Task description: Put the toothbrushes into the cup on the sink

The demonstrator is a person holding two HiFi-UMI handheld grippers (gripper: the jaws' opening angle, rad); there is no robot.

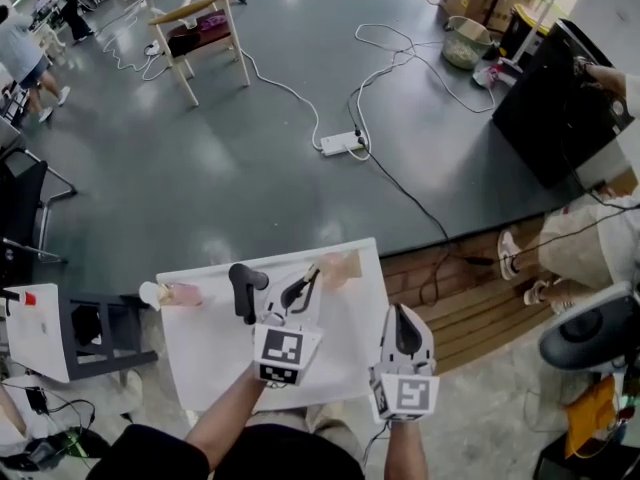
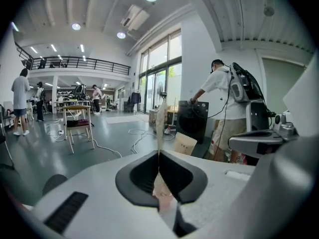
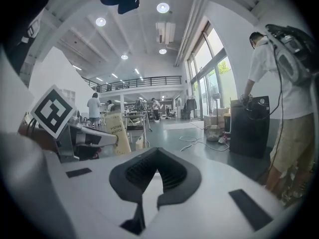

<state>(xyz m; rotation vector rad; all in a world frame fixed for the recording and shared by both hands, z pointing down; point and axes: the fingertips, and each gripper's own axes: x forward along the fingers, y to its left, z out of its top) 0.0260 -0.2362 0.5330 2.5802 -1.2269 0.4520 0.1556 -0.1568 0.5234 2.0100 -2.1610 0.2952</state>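
Observation:
My left gripper is over the middle of the white sink top, shut on a flat beige toothbrush pack. In the left gripper view the pack stands edge-on, rising from between the closed jaws. The right gripper view shows its printed face at the left gripper's tip. A second beige pack stands near the top's far edge. A pinkish cup-like thing with a pale round end lies at the top's left edge. My right gripper hangs shut and empty off the top's right edge.
A black faucet-like post stands just left of my left gripper. A person bends over a black box to the right. Cables and a power strip lie on the grey floor; a wooden chair stands further off.

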